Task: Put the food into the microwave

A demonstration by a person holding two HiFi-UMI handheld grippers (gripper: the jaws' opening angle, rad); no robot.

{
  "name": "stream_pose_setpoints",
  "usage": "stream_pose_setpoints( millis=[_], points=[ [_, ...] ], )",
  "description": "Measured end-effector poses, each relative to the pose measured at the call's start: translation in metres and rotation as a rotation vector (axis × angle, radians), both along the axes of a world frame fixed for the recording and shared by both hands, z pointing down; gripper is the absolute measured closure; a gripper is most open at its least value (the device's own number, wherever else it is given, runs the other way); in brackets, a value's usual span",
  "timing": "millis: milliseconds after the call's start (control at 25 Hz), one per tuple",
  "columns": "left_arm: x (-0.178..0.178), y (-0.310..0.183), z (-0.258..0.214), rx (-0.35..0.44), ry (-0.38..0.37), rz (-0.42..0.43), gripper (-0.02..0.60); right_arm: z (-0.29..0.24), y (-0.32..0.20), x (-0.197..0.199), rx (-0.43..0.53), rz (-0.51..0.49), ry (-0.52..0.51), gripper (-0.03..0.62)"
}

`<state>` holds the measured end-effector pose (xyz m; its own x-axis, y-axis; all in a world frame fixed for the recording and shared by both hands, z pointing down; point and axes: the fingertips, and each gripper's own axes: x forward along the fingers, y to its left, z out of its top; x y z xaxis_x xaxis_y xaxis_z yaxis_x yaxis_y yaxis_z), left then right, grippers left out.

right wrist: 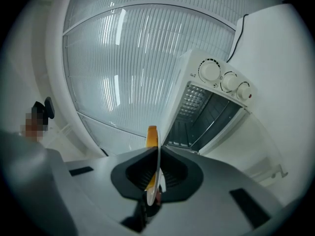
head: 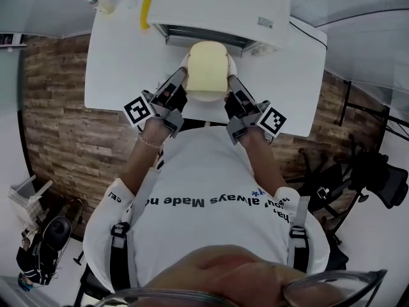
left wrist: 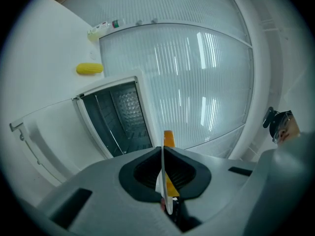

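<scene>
Left gripper [head: 181,77]: pressed shut on the left rim of the plate [head: 206,96], with the thin white edge pinched between its jaws.
Right gripper [head: 231,82]: clamped the same way on the opposite rim.
Food: a slice of bread [head: 208,66] lies on the plate, held above the table [head: 121,56] just in front of the microwave [head: 220,2].
Microwave: the door [left wrist: 49,132] is open; the cavity [left wrist: 123,117] is dark and seems empty, though its floor is hard to see.
Step in hand: carrying the plate in.
Doing it well: move both grippers level and together, clear the door's lip, go straight in, and let go only once the plate rests inside.
Elsewhere: a corn cob [left wrist: 89,69] and a bottle [left wrist: 103,27] sit well off to the side.
</scene>
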<state>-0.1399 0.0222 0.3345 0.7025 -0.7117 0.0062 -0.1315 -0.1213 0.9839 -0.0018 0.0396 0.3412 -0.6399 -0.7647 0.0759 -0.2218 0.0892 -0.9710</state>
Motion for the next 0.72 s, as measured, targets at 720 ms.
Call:
stream_pose_setpoints(
  millis=[720],
  points=[
    [0.039,-0.009,0.031,-0.055,-0.011,0.017,0.563,0.031,-0.008,0.039,-0.047,-0.01,0.012,0.572]
  ],
)
